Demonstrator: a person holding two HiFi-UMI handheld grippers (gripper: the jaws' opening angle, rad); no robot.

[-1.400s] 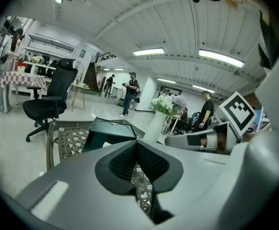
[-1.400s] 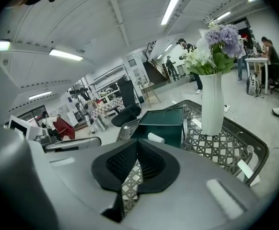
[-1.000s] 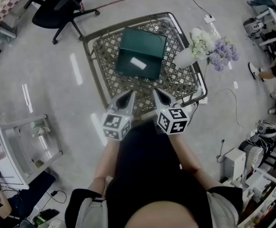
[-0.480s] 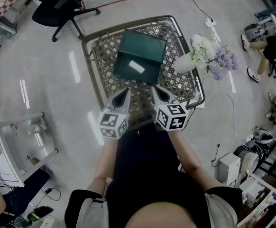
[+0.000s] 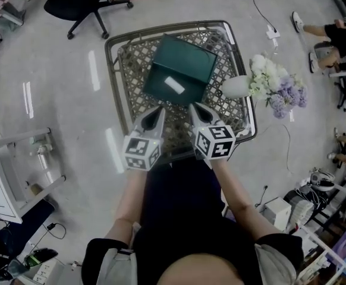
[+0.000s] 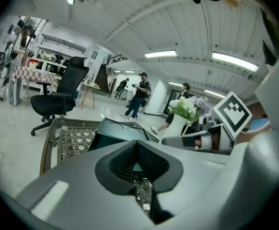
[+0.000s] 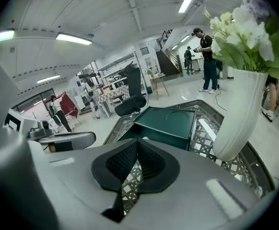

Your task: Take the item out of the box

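Box: green box (image 5: 188, 64) stands open on the lattice surface (image 5: 131, 70).
Item: white item (image 5: 173, 85) lies inside the green box.
Left hand-held gripper (image 5: 157, 113): jaws together, empty, just short of the box.
Right hand-held gripper (image 5: 195, 109): jaws together, empty, beside the left one.

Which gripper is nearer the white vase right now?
Right. The right gripper is just to the left of the white vase and closer to the person. The left gripper is farther left, on the right gripper's other side.
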